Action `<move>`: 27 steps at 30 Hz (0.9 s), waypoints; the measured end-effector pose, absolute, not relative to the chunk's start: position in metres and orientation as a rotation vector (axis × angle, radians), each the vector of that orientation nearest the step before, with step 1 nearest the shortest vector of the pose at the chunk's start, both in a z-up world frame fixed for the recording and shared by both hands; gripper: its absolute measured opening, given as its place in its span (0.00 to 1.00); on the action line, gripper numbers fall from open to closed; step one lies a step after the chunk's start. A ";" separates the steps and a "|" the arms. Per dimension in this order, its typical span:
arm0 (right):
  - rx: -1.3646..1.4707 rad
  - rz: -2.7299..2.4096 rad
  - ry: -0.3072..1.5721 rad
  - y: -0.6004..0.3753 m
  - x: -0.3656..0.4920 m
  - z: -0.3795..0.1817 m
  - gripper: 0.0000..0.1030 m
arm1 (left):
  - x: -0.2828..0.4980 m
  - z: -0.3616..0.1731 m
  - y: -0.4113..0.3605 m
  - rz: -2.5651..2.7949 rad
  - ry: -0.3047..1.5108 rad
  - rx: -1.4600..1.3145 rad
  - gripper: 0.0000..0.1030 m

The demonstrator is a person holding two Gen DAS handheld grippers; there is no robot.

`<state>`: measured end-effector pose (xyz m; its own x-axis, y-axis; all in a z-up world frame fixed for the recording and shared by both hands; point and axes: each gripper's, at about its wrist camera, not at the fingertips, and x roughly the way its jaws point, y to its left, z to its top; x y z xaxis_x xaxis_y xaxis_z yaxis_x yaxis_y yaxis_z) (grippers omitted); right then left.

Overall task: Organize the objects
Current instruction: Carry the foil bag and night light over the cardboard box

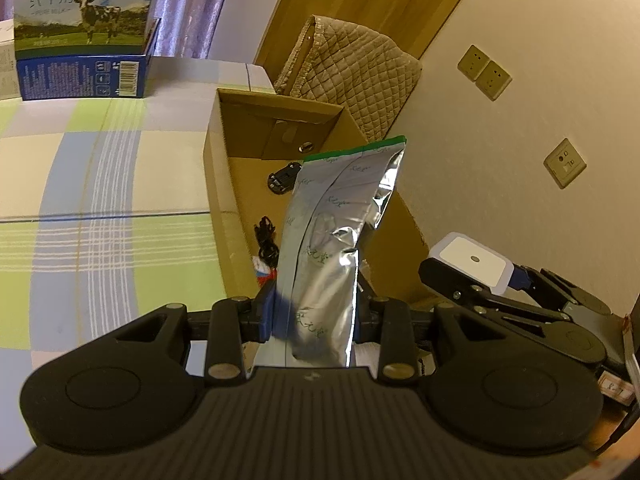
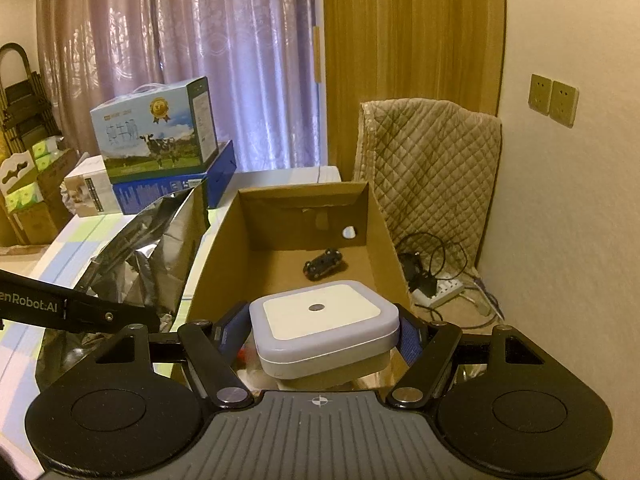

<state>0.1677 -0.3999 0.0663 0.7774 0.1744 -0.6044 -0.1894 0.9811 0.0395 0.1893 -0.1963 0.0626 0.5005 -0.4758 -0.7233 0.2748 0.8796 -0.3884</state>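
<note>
Checked desk cover (image 1: 100, 184) in green, lilac and white, with cream wall and wooden panel behind; lilac curtains (image 2: 192, 48) beyond. Open cardboard box (image 1: 216, 176) at the desk's edge, just beside a quilted beige cover (image 2: 436, 160). Inside the box: small black toy car (image 2: 323, 264) on the floor near the far wall, black cable bundle (image 1: 266, 242) nearer the left wall. Stacked on the far part of the desk: milk carton case (image 2: 156, 132) printed with a cow, resting on a blue box (image 2: 176, 192).

Left gripper (image 1: 314, 320), fingers pinching a silver foil pouch (image 1: 332, 248) with a green top edge; pouch upright, tilted slightly, held above the near end of the box. Blue pad on the left finger (image 1: 266, 316) pressed against the foil.

Right gripper (image 2: 324, 340), fingers clamped on either side of a square white-and-lilac device (image 2: 324, 328) with a small dark dot at its centre; held flat, above the box's near edge. Same device (image 1: 474, 260) seen from the left wrist, off to the right of the pouch, apart from it.

Power strip with cables (image 2: 438, 292) on the floor right of the box. Wall sockets (image 2: 554, 98) higher up.
</note>
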 end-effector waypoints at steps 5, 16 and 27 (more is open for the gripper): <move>-0.026 0.194 0.654 -0.404 0.177 0.064 0.68 | 0.198 0.062 -0.204 -0.462 0.946 -0.231 0.28; -0.035 0.188 0.663 -0.414 0.196 0.060 0.68 | 0.218 0.059 -0.219 -0.472 0.961 -0.226 0.28; -0.009 0.173 0.681 -0.429 0.225 0.060 0.68 | 0.254 0.060 -0.229 -0.458 0.970 -0.255 0.28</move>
